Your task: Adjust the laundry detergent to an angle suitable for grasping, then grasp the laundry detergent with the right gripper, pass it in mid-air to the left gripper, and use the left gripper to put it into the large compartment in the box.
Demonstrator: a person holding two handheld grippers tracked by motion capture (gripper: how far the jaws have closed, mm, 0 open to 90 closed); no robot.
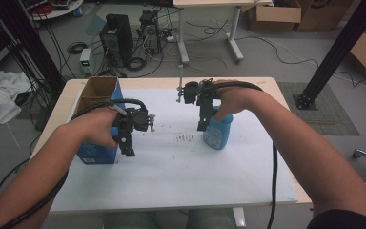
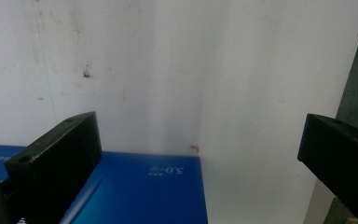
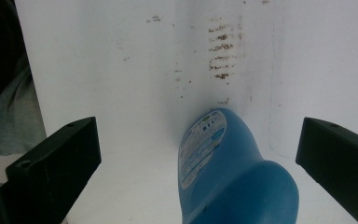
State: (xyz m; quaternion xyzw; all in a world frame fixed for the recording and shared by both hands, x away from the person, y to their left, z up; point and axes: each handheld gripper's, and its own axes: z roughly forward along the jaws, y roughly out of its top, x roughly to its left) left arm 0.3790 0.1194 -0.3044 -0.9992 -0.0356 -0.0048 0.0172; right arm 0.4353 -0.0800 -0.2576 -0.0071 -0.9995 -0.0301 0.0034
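A person stands at the surface (image 1: 181,181), which is covered with a white sheet, and holds one hand-held gripper in each hand. The left hand-held gripper (image 1: 127,143) hangs at the right side of an open blue box (image 1: 97,152) that stands near the left edge; its jaws are spread wide, and in the left gripper view the blue box (image 2: 140,191) lies under them, nearer to one jaw, with nothing pinched. The right hand-held gripper (image 1: 202,125) hovers over a blue bottle (image 1: 218,133) that stands near the middle of the surface, just right of a patch of brown marks (image 1: 185,138). In the right gripper view the blue bottle (image 3: 228,172) is between the two spread jaws, and the pads are well apart from its sides, so it is not gripped yet. I judge that the step in hand is to take the bottle, perhaps to bring it to the box. To do this well, the right hand should come down straight, keep the bottle in the middle between the jaws, and close on the narrower upper part, not on the round shoulder where the pads could slip. The bottle is smooth, so the closing should be slow and firm. The left jaws may steady the box so that it does not slide.
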